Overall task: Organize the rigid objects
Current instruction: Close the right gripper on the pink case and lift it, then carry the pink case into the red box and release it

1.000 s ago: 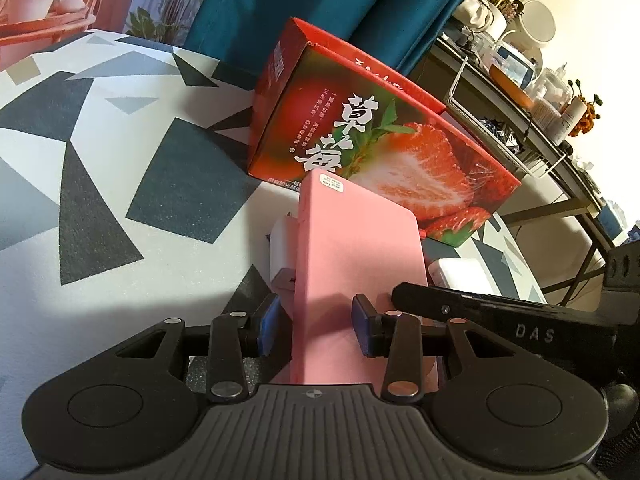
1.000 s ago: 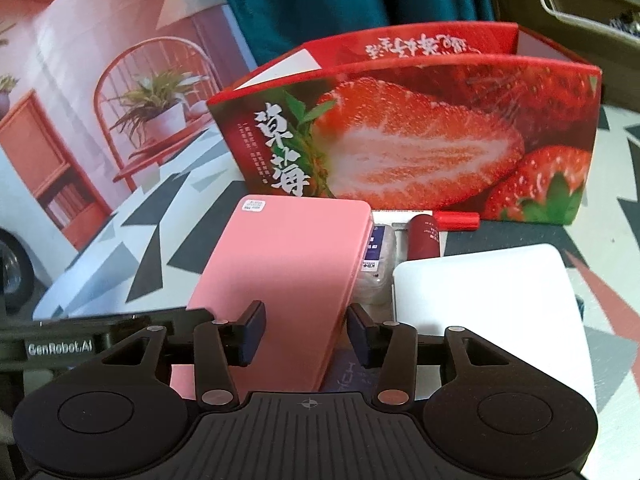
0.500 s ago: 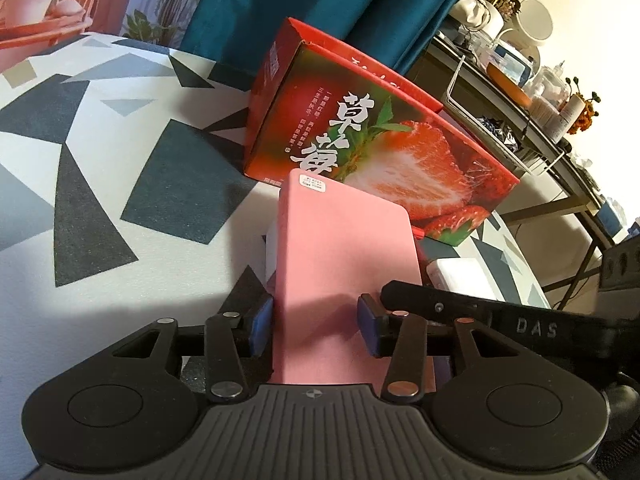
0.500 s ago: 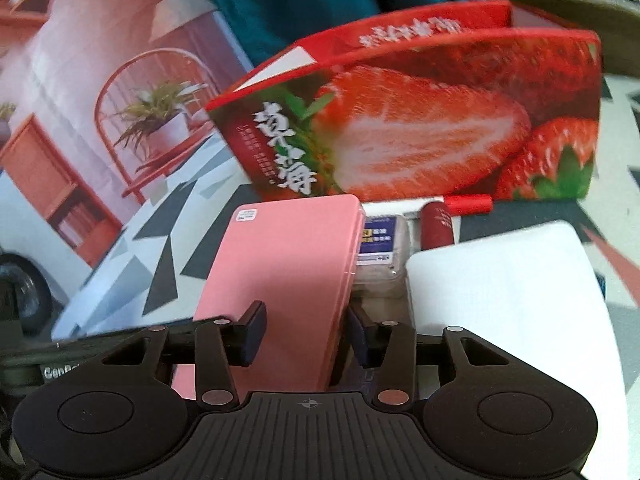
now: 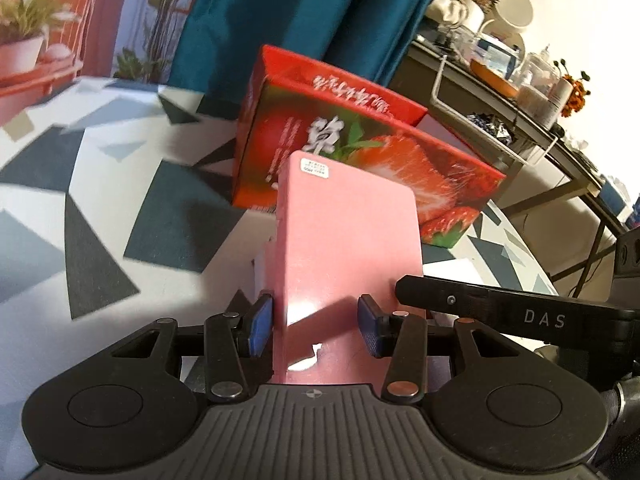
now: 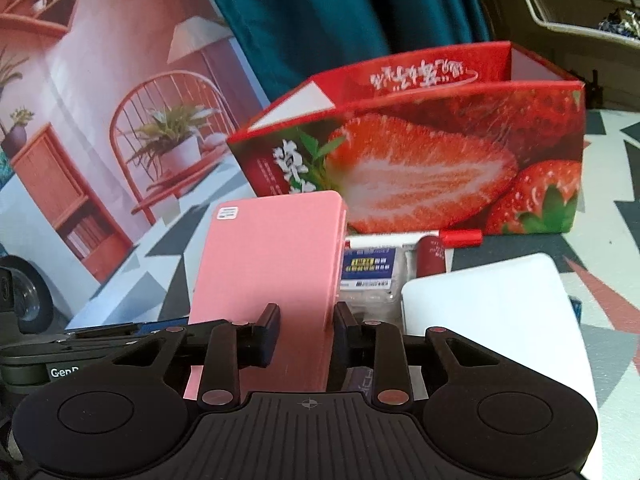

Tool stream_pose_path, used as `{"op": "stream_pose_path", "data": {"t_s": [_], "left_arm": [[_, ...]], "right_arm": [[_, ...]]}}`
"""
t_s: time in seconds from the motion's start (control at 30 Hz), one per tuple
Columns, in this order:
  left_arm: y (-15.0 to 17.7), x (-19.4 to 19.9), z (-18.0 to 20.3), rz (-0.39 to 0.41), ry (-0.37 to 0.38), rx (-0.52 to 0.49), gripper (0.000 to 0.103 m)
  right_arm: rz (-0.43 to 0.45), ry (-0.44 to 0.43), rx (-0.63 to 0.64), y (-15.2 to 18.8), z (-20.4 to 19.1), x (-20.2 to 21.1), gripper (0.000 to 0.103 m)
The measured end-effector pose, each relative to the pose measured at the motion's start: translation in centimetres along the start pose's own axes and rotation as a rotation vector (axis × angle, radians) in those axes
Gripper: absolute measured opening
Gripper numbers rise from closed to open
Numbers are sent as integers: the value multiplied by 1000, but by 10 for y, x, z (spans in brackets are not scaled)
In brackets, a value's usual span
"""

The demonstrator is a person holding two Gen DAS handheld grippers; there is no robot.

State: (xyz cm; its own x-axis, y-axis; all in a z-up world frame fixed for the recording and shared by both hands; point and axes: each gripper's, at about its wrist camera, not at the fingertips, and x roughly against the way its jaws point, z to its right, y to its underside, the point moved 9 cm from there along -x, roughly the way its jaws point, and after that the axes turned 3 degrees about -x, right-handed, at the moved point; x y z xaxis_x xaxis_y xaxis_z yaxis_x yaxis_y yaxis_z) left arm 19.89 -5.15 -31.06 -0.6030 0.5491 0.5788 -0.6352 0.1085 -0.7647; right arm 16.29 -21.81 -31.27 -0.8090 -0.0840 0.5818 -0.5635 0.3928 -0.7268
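Note:
A flat pink box [image 5: 348,248] [image 6: 272,264] is tilted up off the table, its far end raised toward the open red strawberry box [image 5: 360,152] [image 6: 420,160]. My left gripper [image 5: 314,326] has its blue-padded fingers on both sides of the pink box's near end. My right gripper [image 6: 306,334] also has its fingers on both sides of the same box. A white flat box [image 6: 492,320] lies to the right. A small blue-labelled packet [image 6: 370,268] and a dark red tube [image 6: 432,256] lie in front of the strawberry box.
The table [image 5: 120,208] has a cloth with grey and dark triangles. A picture backdrop [image 6: 100,120] and teal curtain [image 6: 320,12] stand behind. A cluttered shelf [image 5: 500,80] stands at the right.
The pink box's far end has risen from lying nearly flat to tilted up steeply. Both grippers have lifted with it.

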Motion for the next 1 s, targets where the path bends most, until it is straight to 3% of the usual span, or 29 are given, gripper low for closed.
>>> {"op": "stream_pose_path", "data": {"t_s": [0.27, 0.6, 0.83, 1.0], "left_arm": [[-45, 24, 27, 96, 15, -64, 46], [-150, 37, 70, 259, 25, -152, 46], [-222, 8, 82, 321, 62, -165, 46], [-234, -35, 76, 270, 43, -177, 46]], "right_arm": [[158, -29, 40, -42, -12, 41, 27], [351, -39, 143, -151, -22, 82, 28], [429, -10, 167, -227, 1, 66, 28], [412, 44, 190, -249, 23, 26, 30]]}}
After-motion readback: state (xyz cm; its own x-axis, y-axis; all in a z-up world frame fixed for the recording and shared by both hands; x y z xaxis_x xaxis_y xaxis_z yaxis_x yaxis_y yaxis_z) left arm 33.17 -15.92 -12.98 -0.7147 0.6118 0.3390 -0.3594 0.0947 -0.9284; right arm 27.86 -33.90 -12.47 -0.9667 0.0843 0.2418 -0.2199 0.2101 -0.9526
